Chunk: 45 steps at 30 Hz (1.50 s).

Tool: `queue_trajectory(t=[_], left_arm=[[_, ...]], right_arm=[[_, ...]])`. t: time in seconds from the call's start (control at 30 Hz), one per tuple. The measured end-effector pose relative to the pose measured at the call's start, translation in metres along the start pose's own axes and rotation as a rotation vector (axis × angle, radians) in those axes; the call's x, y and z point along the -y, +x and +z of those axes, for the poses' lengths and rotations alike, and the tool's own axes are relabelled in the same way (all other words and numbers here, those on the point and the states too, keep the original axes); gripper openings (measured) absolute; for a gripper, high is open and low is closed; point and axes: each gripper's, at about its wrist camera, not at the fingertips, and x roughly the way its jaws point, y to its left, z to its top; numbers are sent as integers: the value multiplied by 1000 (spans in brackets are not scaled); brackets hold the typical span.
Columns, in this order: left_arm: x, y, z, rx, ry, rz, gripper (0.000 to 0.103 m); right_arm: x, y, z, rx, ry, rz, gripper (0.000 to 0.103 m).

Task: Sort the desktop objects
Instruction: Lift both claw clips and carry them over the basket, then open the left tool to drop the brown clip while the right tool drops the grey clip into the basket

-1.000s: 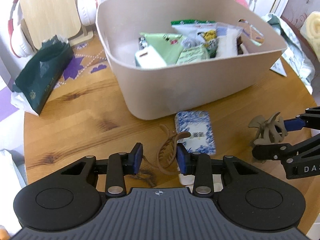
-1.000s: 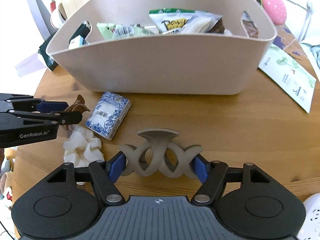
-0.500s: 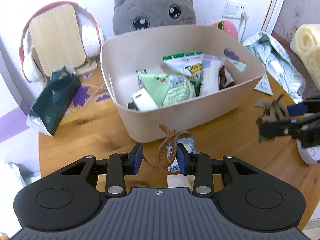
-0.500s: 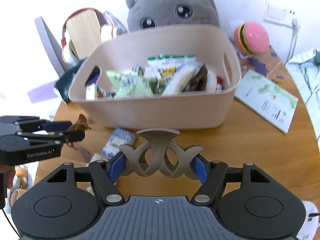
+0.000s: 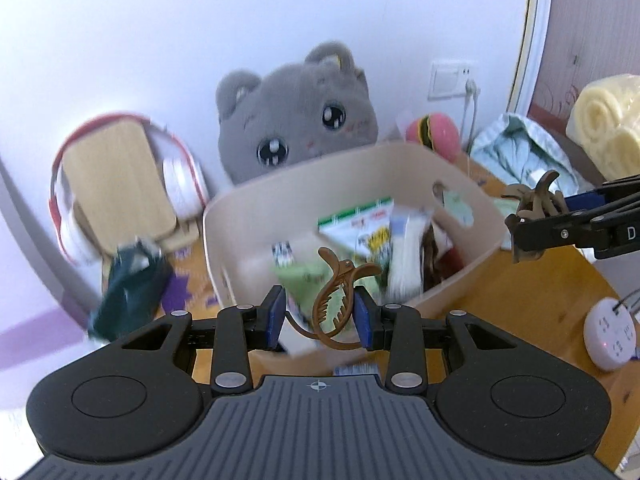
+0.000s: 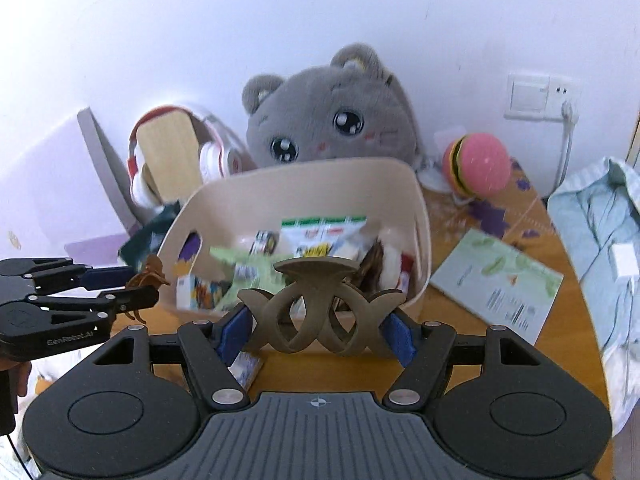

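Observation:
My left gripper (image 5: 320,316) is shut on a brown hair claw clip (image 5: 334,300) and holds it in the air in front of the beige storage bin (image 5: 460,280). My right gripper (image 6: 316,330) is shut on a larger grey-brown hair claw clip (image 6: 320,304), also raised before the bin (image 6: 420,220). The bin holds several snack packets and small boxes. The right gripper shows at the right of the left wrist view (image 5: 532,220); the left gripper shows at the left of the right wrist view (image 6: 140,292).
A grey cat plush (image 6: 332,116) sits behind the bin. Headphones on a wooden stand (image 5: 116,184), a dark green pouch (image 5: 128,288), a burger toy (image 6: 478,168), a booklet (image 6: 496,284), a white power strip (image 5: 610,332) and light clothing (image 6: 600,240) lie around the round wooden table (image 5: 540,292).
Both grippers have risen from the table with their clips held, so the view now looks down into the bin from higher up. The blue patterned packet and white scrunchie stayed on the table.

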Motion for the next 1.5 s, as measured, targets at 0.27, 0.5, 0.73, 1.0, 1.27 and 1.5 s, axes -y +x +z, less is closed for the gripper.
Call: queue_trajectory(t=[0.27,0.5,0.73,1.0,1.27,1.5], left_arm=[[2,20,38,23,-26,-10,37],[3,54,59,-6,-54,-9,37],[-4,93,51,-97,-85,20,37],[-15,127,28,-202,-136,52,37],[-16,137,30,-225,-160,55,65],[-19,130,28,-194,-196,35,101]], right_arm=[[8,4,36,56,-6,-2,69],[8,27,65,67,-12,-1,69],[1,61,77,31,-72,-27,69],[6,107,66,-71,-52,-57,69],[12,132,54,-146,-34,-92,69],[16,126,51,-132,8,-106,87]])
